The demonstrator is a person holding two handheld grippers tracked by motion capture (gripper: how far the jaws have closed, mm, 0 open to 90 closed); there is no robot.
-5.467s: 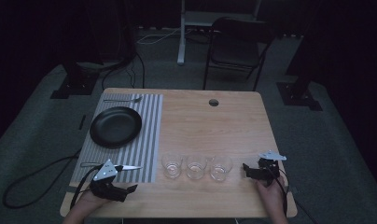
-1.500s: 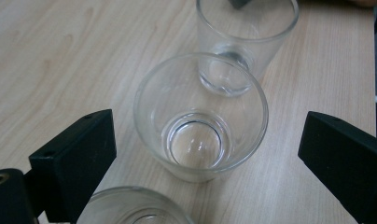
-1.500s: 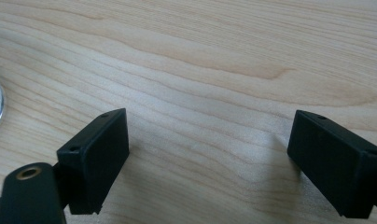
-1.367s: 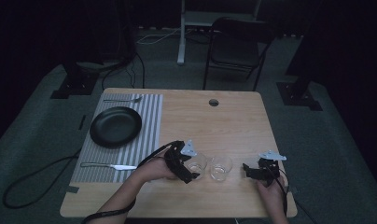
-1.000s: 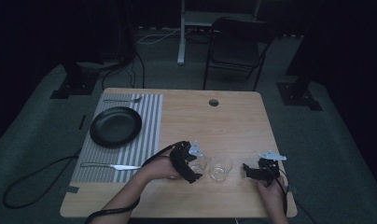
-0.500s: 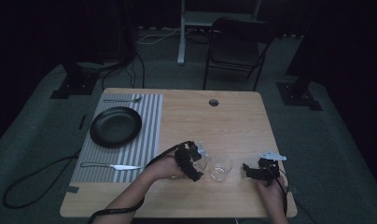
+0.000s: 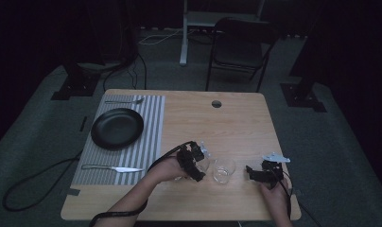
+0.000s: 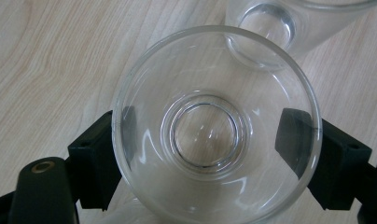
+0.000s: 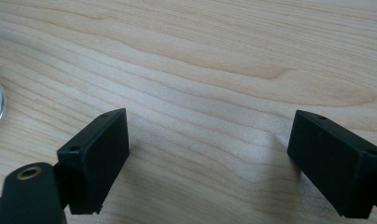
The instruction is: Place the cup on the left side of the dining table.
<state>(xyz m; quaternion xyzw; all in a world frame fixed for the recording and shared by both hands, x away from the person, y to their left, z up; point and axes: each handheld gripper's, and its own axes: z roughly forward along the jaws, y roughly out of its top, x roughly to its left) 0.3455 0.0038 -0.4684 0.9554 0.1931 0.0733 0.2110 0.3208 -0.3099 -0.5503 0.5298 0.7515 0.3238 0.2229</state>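
Pinching a clear drinking glass (image 8: 217, 140) between the left gripper (image 8: 214, 149) fingers (image 8: 95, 156), just closed on its sides, another glass (image 8: 280, 23) just beyond. Resting the right gripper (image 9: 210, 158) fingers (image 9: 95, 154) spread wide over bare wooden surface (image 9: 214, 60).

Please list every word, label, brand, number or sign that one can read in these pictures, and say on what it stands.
None: no readable text on the glass between the left gripper's jaws, the second glass, the black plate, the striped placemat, the knife or the wooden table.
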